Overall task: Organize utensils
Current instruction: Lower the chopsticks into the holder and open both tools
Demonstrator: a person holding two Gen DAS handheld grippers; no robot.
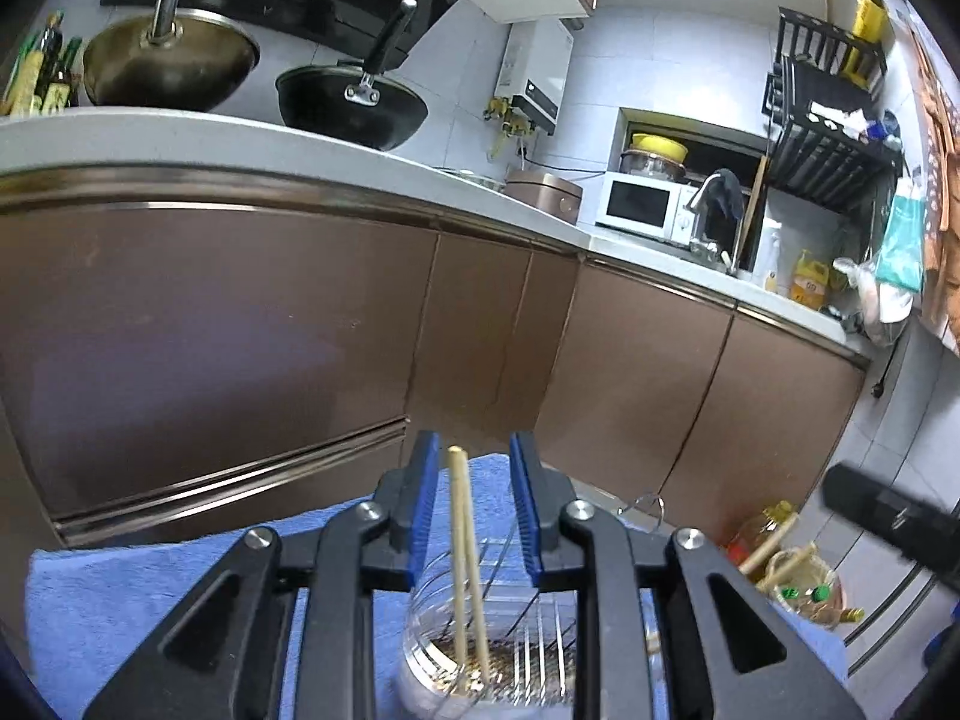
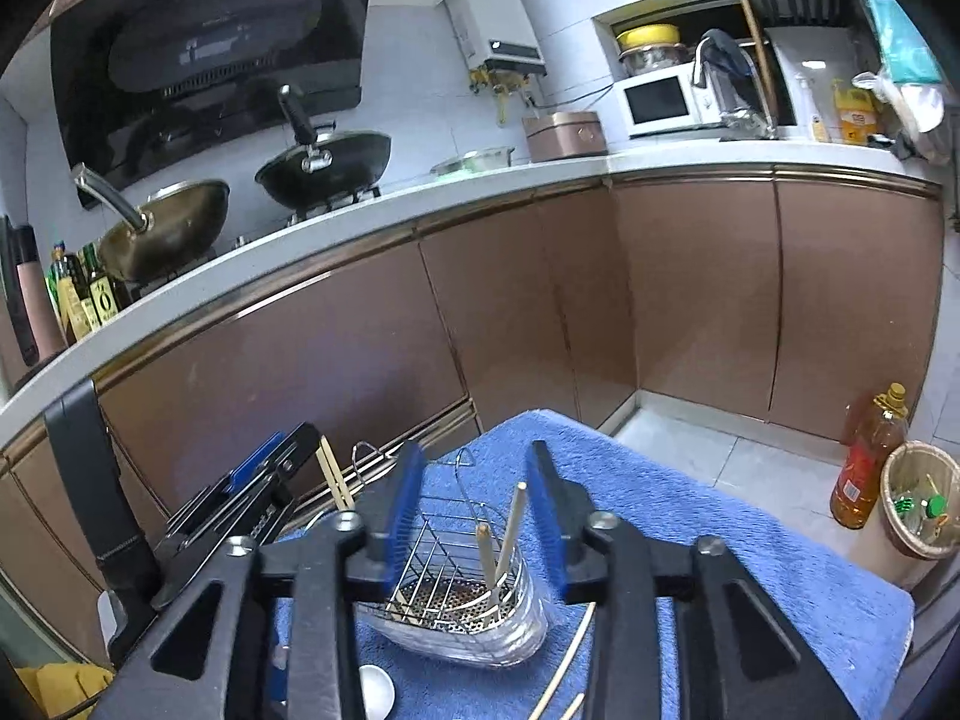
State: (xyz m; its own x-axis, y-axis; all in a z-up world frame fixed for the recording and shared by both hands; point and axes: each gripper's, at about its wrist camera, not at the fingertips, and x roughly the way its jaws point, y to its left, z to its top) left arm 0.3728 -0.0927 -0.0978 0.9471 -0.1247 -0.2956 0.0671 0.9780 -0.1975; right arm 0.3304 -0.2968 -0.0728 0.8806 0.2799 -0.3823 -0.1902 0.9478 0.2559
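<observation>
Left tool: spread wide, grasping nothing; a chopstick pair stands between its blue pads, apparently untouched.
Right tool: likewise released, poised above the holder.
Utensil holder: wire rack in a clear tray on the blue towel; chopsticks lean inside.
Loose items: chopstick and white spoon lying on the towel just beside the holder.
Risk: light holder probably tips if a tool nudges the leaning sticks; thin chopstick on soft towel likely to slip from a pinch.

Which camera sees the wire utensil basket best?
The right wrist view. There the wire utensil basket shows nearly whole, with its hooks and two chopsticks standing inside. The left wrist view catches only part of it, cut off behind that gripper's frame.
</observation>
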